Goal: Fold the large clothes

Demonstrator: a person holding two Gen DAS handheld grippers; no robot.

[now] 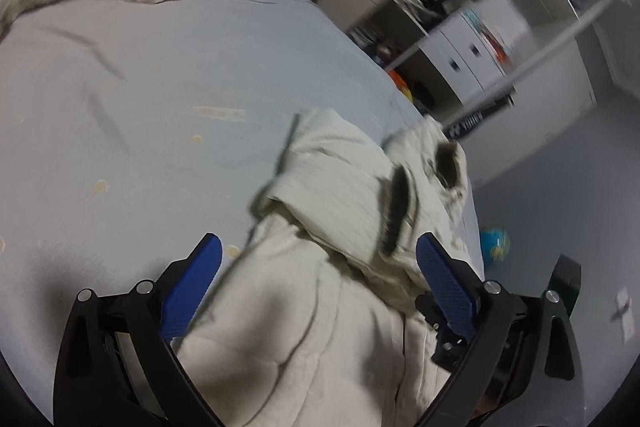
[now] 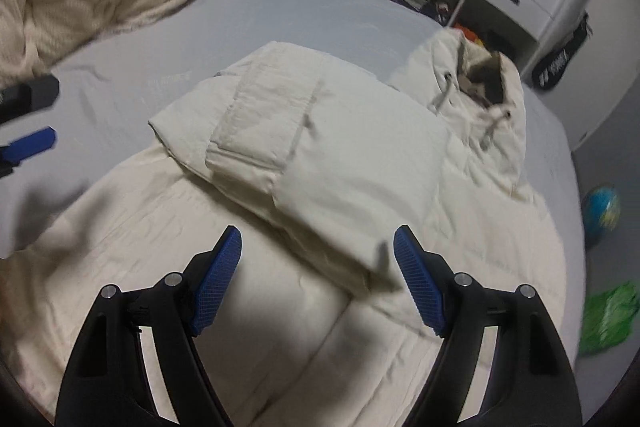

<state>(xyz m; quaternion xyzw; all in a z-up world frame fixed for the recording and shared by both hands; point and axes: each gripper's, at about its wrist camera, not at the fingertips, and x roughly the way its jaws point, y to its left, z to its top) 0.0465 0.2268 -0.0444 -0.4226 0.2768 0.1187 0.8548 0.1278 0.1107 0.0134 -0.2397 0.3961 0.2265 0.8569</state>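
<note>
Cream hooded jacket (image 2: 360,155), quilted, laid flat on the bed (image 2: 320,7) with grey sheet. One sleeve (image 2: 256,115) folded across the body, cuff end toward the bed's middle. Hood (image 2: 480,87) at the far end (dark lining visible, drawcords loose). Lower body spread nearest the camera, slightly creased.

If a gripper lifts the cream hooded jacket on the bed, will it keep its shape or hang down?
The jacket will probably sag: its folded sleeve already drapes softly. Its quilted padding suggests it is bulky but fairly light. The hood would likely flop loose.
</note>
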